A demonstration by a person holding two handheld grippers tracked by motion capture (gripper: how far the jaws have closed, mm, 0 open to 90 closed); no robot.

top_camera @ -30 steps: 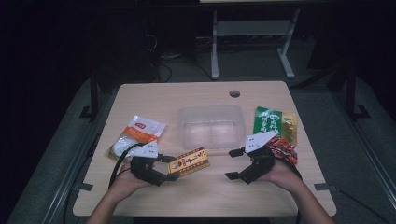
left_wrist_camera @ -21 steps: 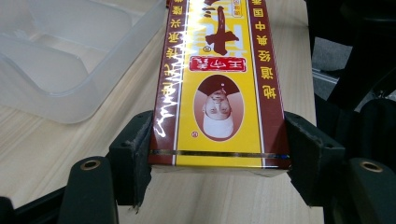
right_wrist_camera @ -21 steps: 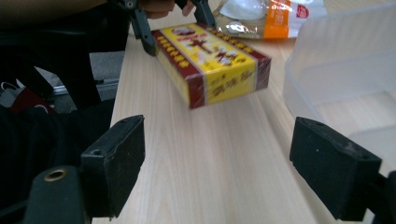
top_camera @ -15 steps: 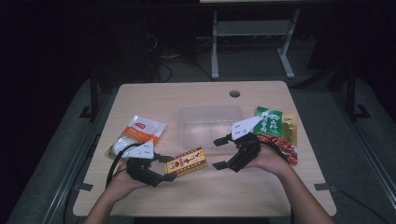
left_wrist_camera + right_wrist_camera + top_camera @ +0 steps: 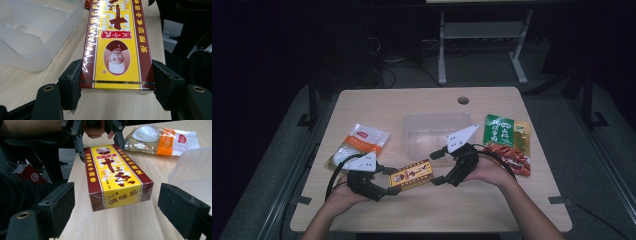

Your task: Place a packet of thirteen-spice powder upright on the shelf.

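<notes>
Overhead, two close views (shared box (image 5: 411, 174))

We see a glossy cardboard box (image 5: 116, 45) wrapped in shiny film, matt black plastic claw pads (image 5: 57, 207), a pale smooth wood-grain desk (image 5: 412, 102), a cloudy translucent plastic tray (image 5: 32, 32) and a slick plastic-film bag (image 5: 165, 138).

The high view is dim: the room behind lies almost black, and only the pale wooden table (image 5: 422, 102) catches soft overhead light. The two gripper views are brighter and sharper. A white streak of glare runs along the glossy spice box (image 5: 116, 47) just ahead of the left gripper (image 5: 116, 85). Nearest the lens, the black jaws blur and look swollen.
</notes>
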